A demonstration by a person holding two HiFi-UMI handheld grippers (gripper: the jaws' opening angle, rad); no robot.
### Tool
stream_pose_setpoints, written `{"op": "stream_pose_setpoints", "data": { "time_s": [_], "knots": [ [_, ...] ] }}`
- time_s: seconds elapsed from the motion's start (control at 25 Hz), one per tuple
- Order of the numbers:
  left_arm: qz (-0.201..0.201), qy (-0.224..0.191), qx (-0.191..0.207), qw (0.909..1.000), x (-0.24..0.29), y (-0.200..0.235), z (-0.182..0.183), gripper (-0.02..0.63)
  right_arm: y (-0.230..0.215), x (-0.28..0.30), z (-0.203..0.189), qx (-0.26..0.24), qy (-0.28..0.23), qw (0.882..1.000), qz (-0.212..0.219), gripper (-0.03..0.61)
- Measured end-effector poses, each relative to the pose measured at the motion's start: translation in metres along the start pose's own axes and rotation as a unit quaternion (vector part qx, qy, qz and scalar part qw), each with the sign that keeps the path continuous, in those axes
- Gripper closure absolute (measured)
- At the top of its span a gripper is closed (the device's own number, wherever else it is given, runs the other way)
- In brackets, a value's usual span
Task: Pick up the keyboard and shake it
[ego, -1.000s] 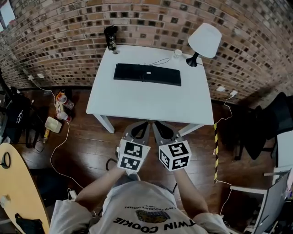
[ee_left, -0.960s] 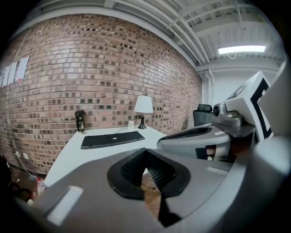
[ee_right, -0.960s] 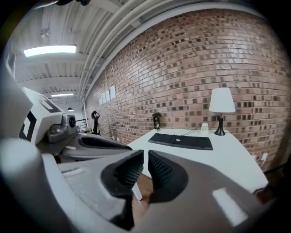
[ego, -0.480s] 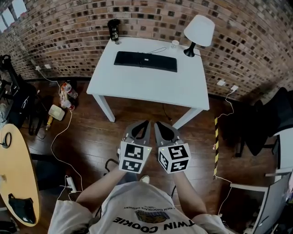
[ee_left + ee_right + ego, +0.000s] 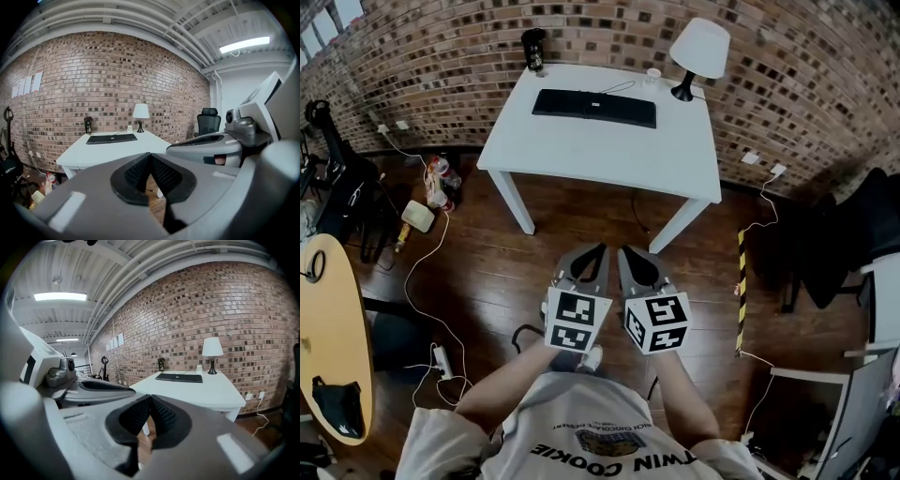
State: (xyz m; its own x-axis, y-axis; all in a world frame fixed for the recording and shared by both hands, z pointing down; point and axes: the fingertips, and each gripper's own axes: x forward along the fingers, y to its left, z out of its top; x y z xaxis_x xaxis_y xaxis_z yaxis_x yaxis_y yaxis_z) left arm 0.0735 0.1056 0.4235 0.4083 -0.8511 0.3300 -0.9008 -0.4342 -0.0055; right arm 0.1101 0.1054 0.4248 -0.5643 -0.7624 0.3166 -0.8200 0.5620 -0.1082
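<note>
Left gripper (image 5: 592,259) and right gripper (image 5: 632,259): both pinched shut on nothing, side by side above the wooden floor (image 5: 487,272), well apart from the counter (image 5: 600,155). Keyboard (image 5: 593,106) flat near the counter's far edge by the brick wall (image 5: 441,47), untouched. Closed probably as a neutral pose for the approach; need opening before grasping.
</note>
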Motion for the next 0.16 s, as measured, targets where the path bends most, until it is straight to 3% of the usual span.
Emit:
{"op": "stream_pose_setpoints", "data": {
  "time_s": [0.16],
  "knots": [
    [-0.003, 0.000, -0.001, 1.0000, -0.006, -0.014, -0.003, 0.609, -0.001, -0.013, -0.007, 0.001, 0.002, 1.000, 0.000, 0.577]
  ]
}}
